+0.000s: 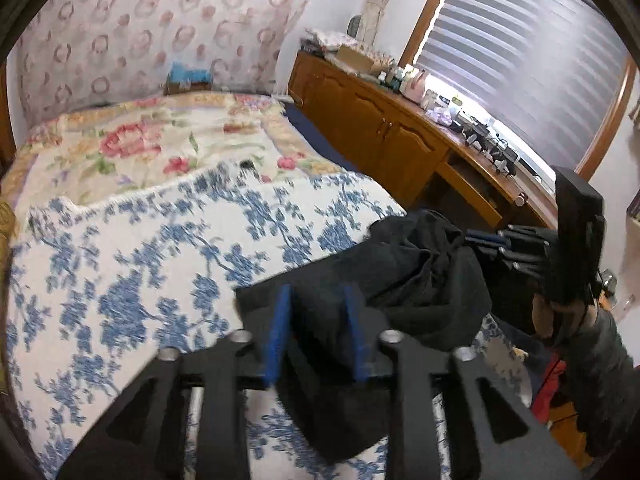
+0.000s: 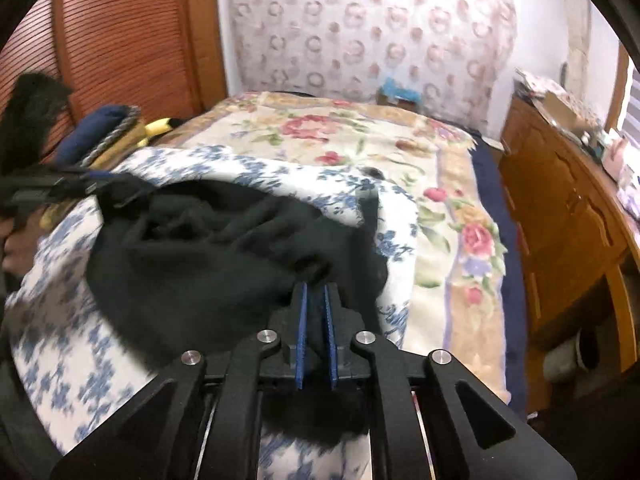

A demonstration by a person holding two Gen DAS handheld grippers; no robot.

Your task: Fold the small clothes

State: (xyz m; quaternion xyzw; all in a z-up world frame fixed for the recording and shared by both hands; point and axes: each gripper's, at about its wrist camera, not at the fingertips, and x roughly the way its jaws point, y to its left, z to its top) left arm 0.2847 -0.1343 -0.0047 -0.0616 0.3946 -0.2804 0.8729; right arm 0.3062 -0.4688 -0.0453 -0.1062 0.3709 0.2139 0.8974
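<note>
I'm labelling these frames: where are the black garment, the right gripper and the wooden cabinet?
black garment (image 2: 208, 264), right wrist view, on its bunched middle.
right gripper (image 2: 315, 292), right wrist view, between its fingertips.
wooden cabinet (image 1: 360, 116), left wrist view, on a door.

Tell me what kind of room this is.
Most likely a bedroom in a home: a bed with floral covers, a wooden dresser cluttered with small items, and a window with blinds.
</note>
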